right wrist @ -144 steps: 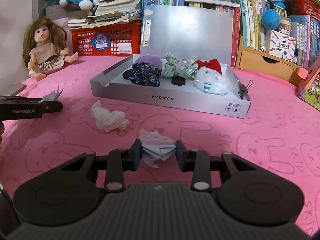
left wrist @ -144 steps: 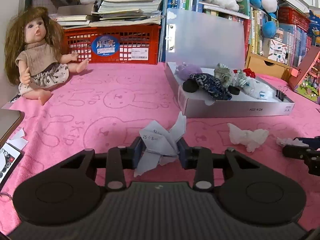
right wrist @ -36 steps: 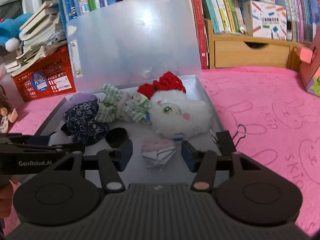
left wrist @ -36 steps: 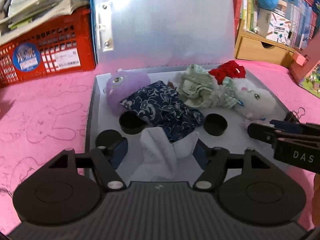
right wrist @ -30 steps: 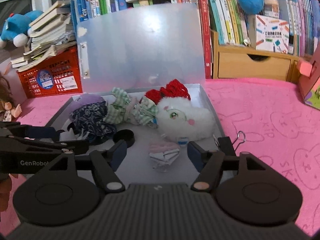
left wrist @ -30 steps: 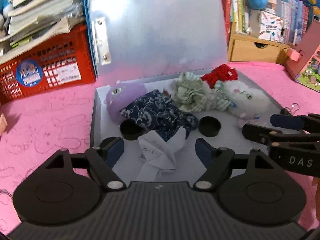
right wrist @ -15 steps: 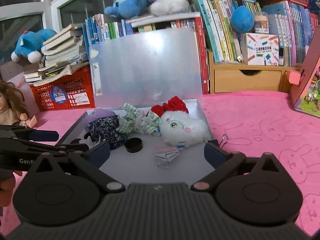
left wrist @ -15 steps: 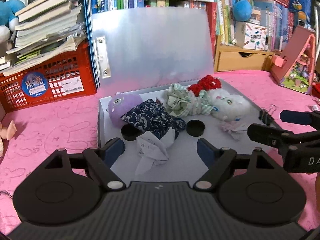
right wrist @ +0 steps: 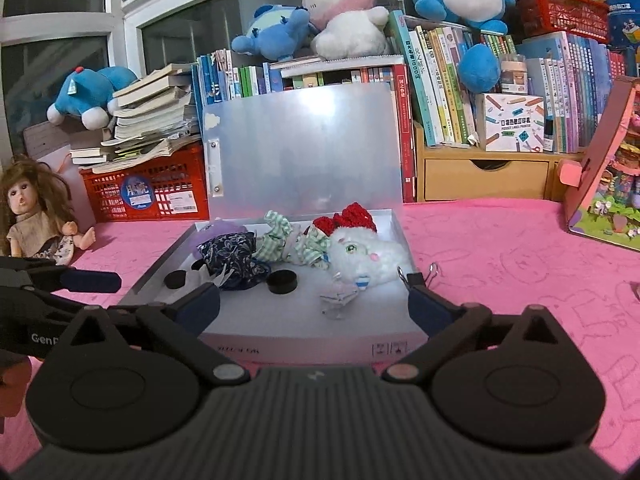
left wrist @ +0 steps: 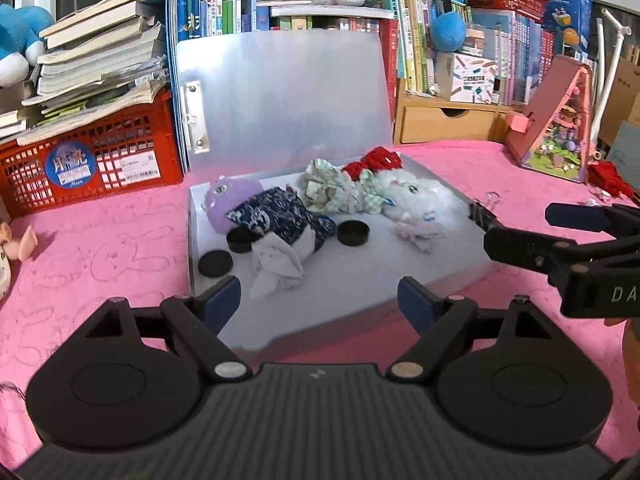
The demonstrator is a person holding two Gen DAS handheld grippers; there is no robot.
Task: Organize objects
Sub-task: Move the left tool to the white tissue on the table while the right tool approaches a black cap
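An open grey box (left wrist: 360,280) lies on the pink cloth with its lid (left wrist: 280,100) upright. Near its front, a crumpled white paper (left wrist: 276,264) and a smaller pinkish crumpled paper (left wrist: 416,234) rest on the floor of the box. My left gripper (left wrist: 318,296) hovers before the box's front wall, jaws opening, nothing between them. My right gripper (right wrist: 314,302) stands wide open and empty, just short of the front wall too. Behind the papers lie a blue floral cloth (left wrist: 276,216), a green checked cloth (left wrist: 332,192) and a white plush (left wrist: 416,196).
A red crate (left wrist: 100,160) under stacked books stands back left, with a doll (right wrist: 36,208) beside it. A wooden drawer unit (left wrist: 448,124) and a pink toy house (left wrist: 560,128) are at the right. A binder clip (left wrist: 486,212) sits on the box's right rim.
Both grippers have let go of their crumpled papers, which stay in the box. Both have pulled back from the box and risen, and their jaws stand wider.
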